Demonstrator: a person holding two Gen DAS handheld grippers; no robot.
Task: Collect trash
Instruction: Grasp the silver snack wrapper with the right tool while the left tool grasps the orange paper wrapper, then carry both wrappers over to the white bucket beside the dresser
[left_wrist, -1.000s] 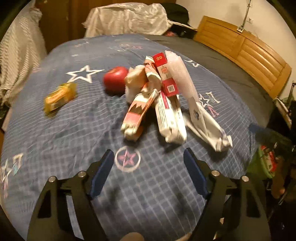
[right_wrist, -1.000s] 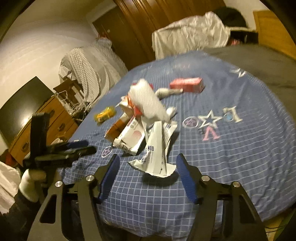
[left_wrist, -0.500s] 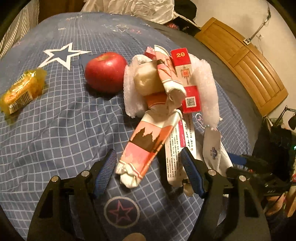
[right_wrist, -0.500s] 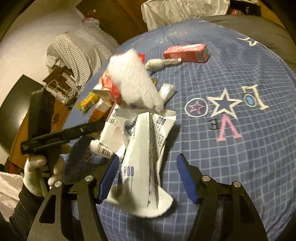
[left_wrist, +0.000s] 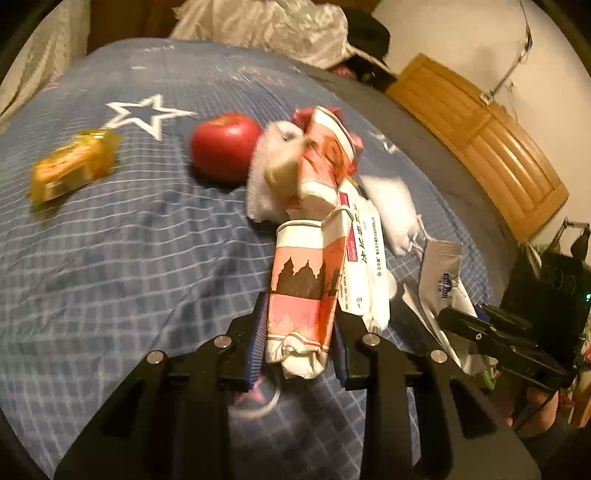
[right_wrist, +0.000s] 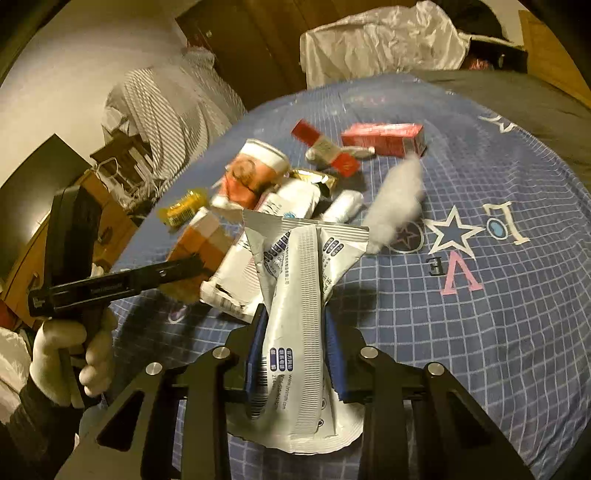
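Observation:
A pile of trash lies on the blue checked bedspread (left_wrist: 110, 258). My left gripper (left_wrist: 299, 332) is shut on a crumpled pink and white paper cup (left_wrist: 303, 295) at the near end of the pile. My right gripper (right_wrist: 295, 350) is shut on a white and silver foil wrapper (right_wrist: 299, 295). That wrapper also shows in the left wrist view (left_wrist: 439, 280) with the right gripper (left_wrist: 498, 336) on it. The left gripper (right_wrist: 122, 284) shows at the left of the right wrist view. A white printed box (left_wrist: 364, 266) and white foam padding (left_wrist: 395, 206) lie beside the cup.
A red apple (left_wrist: 225, 147) and a yellow snack packet (left_wrist: 70, 166) lie on the bed left of the pile. A red box (right_wrist: 384, 138) and a red-and-white carton (right_wrist: 325, 147) lie farther back. A wooden headboard (left_wrist: 480, 147) stands at the right; clothes are heaped behind.
Both grippers have moved forward into the pile and closed: the left on the paper cup, the right on the foil wrapper.

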